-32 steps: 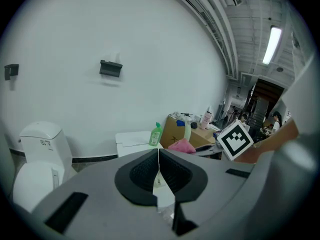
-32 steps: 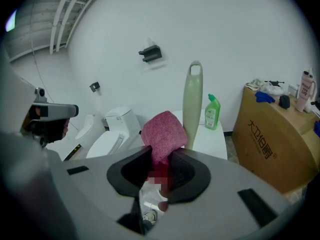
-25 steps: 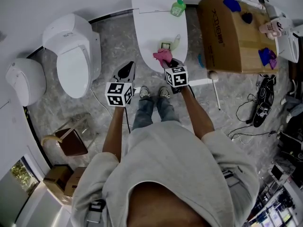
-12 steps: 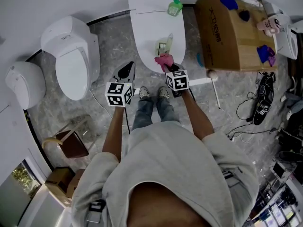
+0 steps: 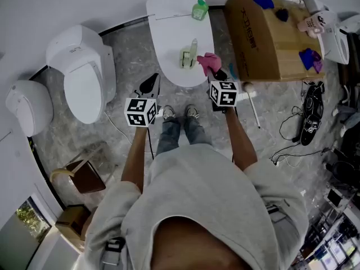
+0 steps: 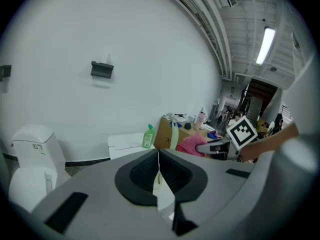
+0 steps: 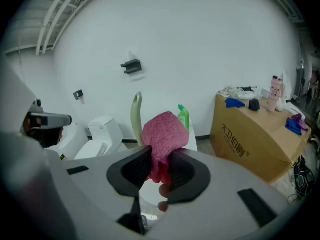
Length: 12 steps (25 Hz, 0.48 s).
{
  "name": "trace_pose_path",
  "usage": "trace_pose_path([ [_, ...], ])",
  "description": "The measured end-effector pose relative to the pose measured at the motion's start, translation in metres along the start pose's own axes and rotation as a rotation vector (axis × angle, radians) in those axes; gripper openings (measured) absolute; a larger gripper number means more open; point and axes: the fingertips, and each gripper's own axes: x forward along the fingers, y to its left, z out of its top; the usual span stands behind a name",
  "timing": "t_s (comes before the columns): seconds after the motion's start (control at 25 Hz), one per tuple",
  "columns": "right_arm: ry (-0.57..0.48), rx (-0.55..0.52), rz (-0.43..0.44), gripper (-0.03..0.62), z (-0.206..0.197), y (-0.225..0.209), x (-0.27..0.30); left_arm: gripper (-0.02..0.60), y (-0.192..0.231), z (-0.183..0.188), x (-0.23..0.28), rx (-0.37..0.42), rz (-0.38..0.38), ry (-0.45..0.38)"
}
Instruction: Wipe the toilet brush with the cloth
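Note:
A pale green toilet brush (image 5: 188,54) stands in its holder on the closed lid of the middle toilet (image 5: 174,32). My right gripper (image 5: 216,73) is shut on a pink cloth (image 5: 208,62), just right of the brush and apart from it. In the right gripper view the cloth (image 7: 164,133) bulges above the jaws, with the brush handle (image 7: 135,115) behind it on the left. My left gripper (image 5: 149,83) hangs shut and empty, short of the toilet's front left. Its own view shows the brush handle (image 6: 173,133) and the cloth (image 6: 190,145) ahead.
A green bottle (image 5: 198,9) sits on the toilet's tank. Two more white toilets (image 5: 84,72) (image 5: 25,103) stand at the left. At the right is a cardboard box (image 5: 264,35) bearing small items. Cables (image 5: 309,117) and a stick (image 5: 254,106) lie on the floor, and a brown bin (image 5: 84,173) stands lower left.
My right gripper has carried the pink cloth rightward, from in front of the brush to its right side. The left gripper has stayed put.

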Motion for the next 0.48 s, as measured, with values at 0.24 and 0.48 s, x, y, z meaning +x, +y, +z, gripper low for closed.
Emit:
trace_pose_path([
  [0.24,-0.153,-0.039,-0.050,0.091,0.075,-0.002,-0.020,0.023,-0.008,0.002,-0.003,0.009,-0.011,-0.013],
  [0.48,-0.213,-0.043,-0.090,0.091,0.115,0.008,-0.023,0.023,-0.007,0.006,-0.010,0.013,0.005,-0.026],
])
